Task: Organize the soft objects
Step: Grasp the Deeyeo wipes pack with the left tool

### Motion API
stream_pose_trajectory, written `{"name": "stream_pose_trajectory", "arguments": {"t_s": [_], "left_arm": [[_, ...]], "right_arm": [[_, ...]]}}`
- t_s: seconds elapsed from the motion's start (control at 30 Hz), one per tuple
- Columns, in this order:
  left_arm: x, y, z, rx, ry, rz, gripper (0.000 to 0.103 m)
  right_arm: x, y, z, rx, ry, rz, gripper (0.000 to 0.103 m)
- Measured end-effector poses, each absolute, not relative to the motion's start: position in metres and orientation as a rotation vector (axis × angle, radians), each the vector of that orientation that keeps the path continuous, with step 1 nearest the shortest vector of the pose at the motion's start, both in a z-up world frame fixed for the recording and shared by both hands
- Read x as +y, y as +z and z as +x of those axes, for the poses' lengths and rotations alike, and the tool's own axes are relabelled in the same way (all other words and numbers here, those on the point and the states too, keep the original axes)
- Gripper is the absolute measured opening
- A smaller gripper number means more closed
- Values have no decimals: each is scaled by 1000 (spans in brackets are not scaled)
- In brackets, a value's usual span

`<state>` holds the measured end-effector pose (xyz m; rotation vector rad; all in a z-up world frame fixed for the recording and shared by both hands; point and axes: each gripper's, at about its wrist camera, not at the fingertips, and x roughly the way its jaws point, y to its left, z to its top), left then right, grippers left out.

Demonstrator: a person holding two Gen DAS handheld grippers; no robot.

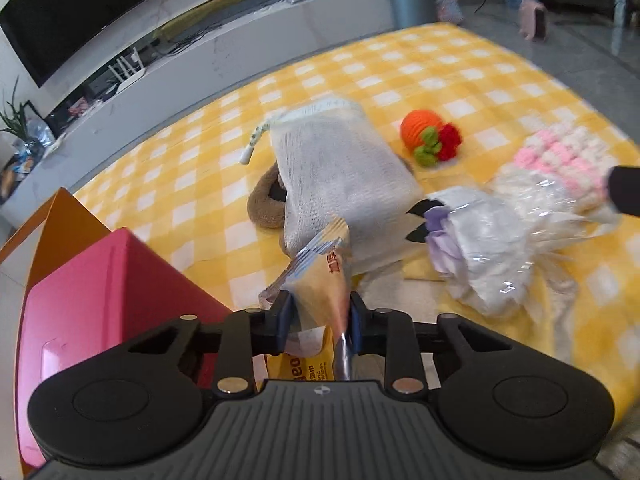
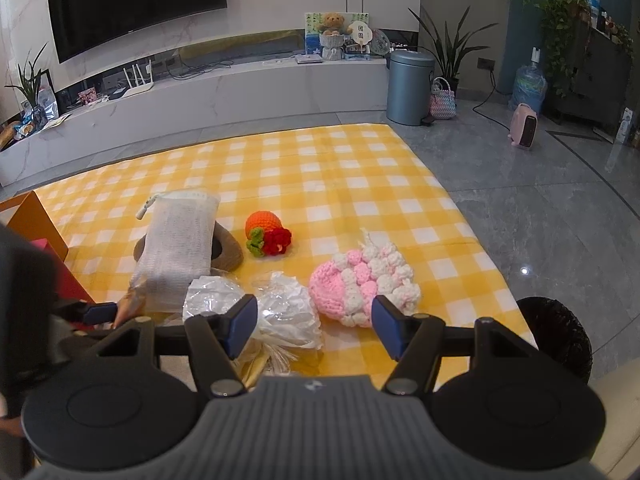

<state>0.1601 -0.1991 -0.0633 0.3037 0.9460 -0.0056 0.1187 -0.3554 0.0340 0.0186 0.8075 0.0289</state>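
My left gripper [image 1: 320, 316] is shut on a yellow snack packet [image 1: 320, 276], held above the cloth's near edge beside a pink box [image 1: 100, 292]. A white mesh pouch [image 1: 340, 176] lies over a brown plush piece [image 1: 266, 204]. An orange, green and red crochet toy [image 1: 430, 138] lies behind it. A clear-wrapped white bundle [image 1: 484, 248] and a pink and white knit hat [image 1: 560, 160] lie to the right. My right gripper [image 2: 314, 330] is open and empty, just above the cloth in front of the knit hat [image 2: 364, 280] and the white bundle [image 2: 280, 308].
The yellow checked cloth [image 2: 340, 176] covers a low surface. An orange box [image 2: 34, 216] stands at its left, behind the pink box. A grey bin [image 2: 410, 86], a pink heater [image 2: 526, 126] and a TV bench [image 2: 200, 96] stand on the grey floor beyond. A black round object [image 2: 560, 336] lies at the right.
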Motion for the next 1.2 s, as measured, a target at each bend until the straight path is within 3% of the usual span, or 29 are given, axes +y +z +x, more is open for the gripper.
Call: {"name": "stream_pose_trajectory", "arguments": {"t_s": [0.37,0.7,0.77,0.93,1.0,1.13,1.2], "left_arm": [[-166,-19,112,881,-235,141,24],[-170,-27,111,847,-294,117,23],[-180,-34,117,841,-258,174,33],[-207,-70,138,918,-161,345,68],[-214,-84,143,952,-131,395,70],[-214,-97,148,937,-76,416,83],[-205,-95,153,961,-79,341,76]], "right_arm": [[-337,24,124,861,69,-106,63],[-315,16,125,873,76,-263,67],[-314,14,126,884,74,-269,66],[-313,12,125,896,70,-274,66],[-315,12,125,895,68,-264,67],[-317,14,124,889,72,-249,67],[-318,14,124,889,72,-244,67]]}}
